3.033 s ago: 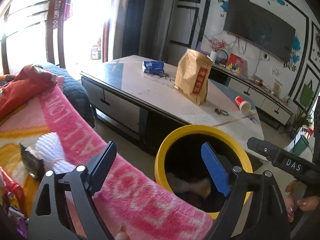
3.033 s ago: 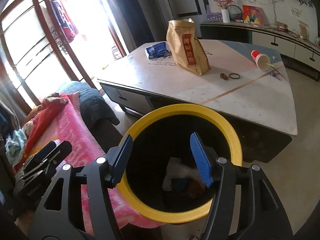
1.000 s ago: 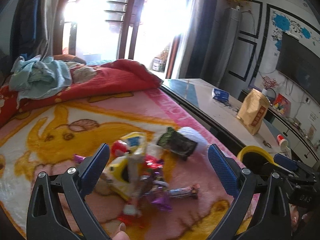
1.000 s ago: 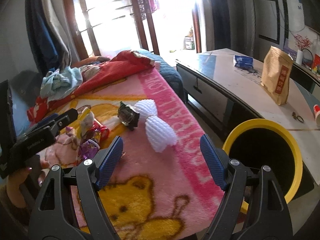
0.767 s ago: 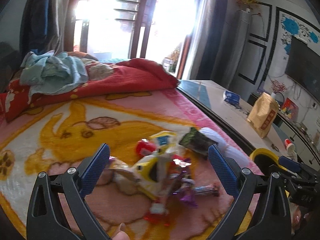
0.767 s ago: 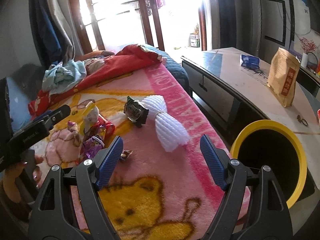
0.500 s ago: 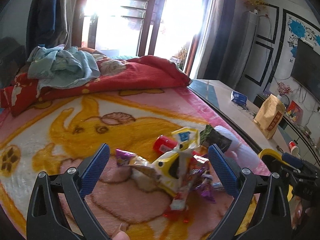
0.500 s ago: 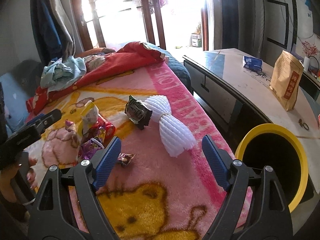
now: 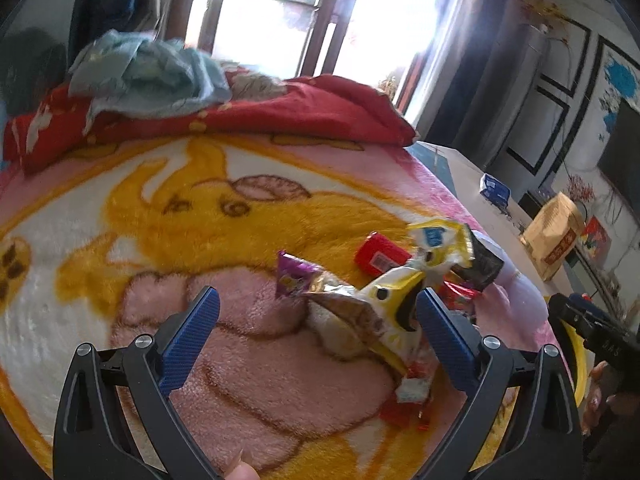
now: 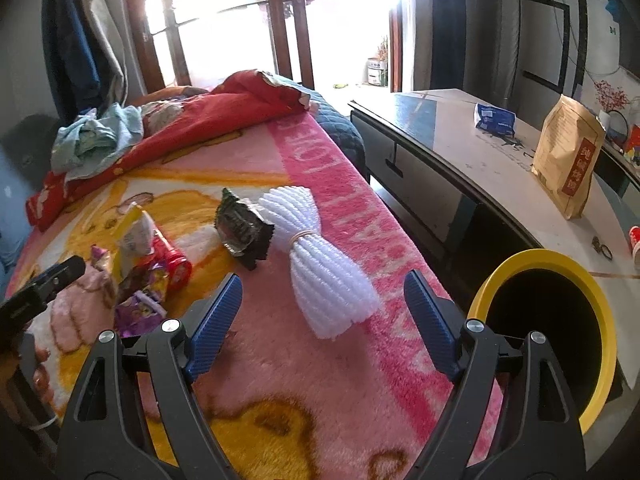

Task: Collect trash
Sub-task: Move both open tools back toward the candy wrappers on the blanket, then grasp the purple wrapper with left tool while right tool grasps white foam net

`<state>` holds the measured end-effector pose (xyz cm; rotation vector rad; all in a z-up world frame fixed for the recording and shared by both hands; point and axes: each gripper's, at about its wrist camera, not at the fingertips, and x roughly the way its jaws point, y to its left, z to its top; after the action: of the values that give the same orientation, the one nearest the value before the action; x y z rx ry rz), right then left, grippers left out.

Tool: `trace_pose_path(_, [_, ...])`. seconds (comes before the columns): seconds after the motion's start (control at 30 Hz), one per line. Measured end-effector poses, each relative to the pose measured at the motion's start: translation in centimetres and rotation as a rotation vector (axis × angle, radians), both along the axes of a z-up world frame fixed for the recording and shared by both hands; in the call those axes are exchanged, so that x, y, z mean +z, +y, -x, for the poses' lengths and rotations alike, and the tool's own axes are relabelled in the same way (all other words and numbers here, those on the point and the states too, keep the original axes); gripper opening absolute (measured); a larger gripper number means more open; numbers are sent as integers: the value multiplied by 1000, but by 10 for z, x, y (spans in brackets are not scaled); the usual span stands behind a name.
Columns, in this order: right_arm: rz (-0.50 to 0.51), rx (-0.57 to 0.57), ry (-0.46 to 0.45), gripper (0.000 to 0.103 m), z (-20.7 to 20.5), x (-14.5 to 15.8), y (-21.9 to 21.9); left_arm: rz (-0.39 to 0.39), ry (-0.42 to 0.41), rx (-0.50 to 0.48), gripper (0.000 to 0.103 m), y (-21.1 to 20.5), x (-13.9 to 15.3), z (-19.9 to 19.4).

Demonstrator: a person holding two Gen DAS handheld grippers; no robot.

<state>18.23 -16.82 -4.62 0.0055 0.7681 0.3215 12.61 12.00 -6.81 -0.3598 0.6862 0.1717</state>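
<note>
A heap of snack wrappers (image 9: 384, 300) lies on the pink and yellow blanket (image 9: 200, 220). My left gripper (image 9: 318, 338) hovers open just in front of the heap, with the yellow wrapper's end between its jaws, untouched. In the right wrist view my right gripper (image 10: 322, 320) stands open above a white foam net (image 10: 320, 264) tied at its middle. A dark wrapper (image 10: 242, 232) lies beside the net, and the wrapper heap (image 10: 148, 264) sits further left. The yellow-rimmed bin (image 10: 548, 328) stands at the right, off the blanket's edge.
A red quilt (image 10: 192, 128) with pale blue clothes (image 10: 96, 136) lies at the far end of the blanket. A long low table (image 10: 500, 168) beside the bin carries a brown paper bag (image 10: 568, 160) and a blue packet (image 10: 494, 118). Windows glare behind.
Both grippers have swung away from the bin to the blanket. Over the last second the left one closed in on the wrapper heap, and the right one sank toward the foam net.
</note>
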Motion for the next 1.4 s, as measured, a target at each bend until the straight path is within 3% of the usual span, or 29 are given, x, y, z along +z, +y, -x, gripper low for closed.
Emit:
trace_pose_path(0.33, [21,1,49,75,-27,-24,7,146,31,58,93,25,-24,-20])
trace_pose_path(0.47, [22,1,69,66,-33,-34,10,181,30,78,79,31,-28,-28])
trace_pose_path(0.53, [22,10,87,52,-33,-39,11,189,26,84,70,33,-28,-30])
trace_pose_path(0.6, [25,13,97,46,-32,-42,11,199,25,88,60,34,-30,-31])
trace_pose_path(0.73, [20,13,97,42,-30,-42,10,213,20,81,44,35,-30,-30])
trace_pose_path(0.8, [18,11,98,42,-30,-42,10,223,18,74,28,34,-31,-29])
trace_pose_path(1.0, [19,15,100,38,-26,-41,10,225,0,39,21,30,-26,-24])
trace_pose_path(1.4, [1,-13,74,32,-12,-26,-4,176,-75,0,18,22,7,-1])
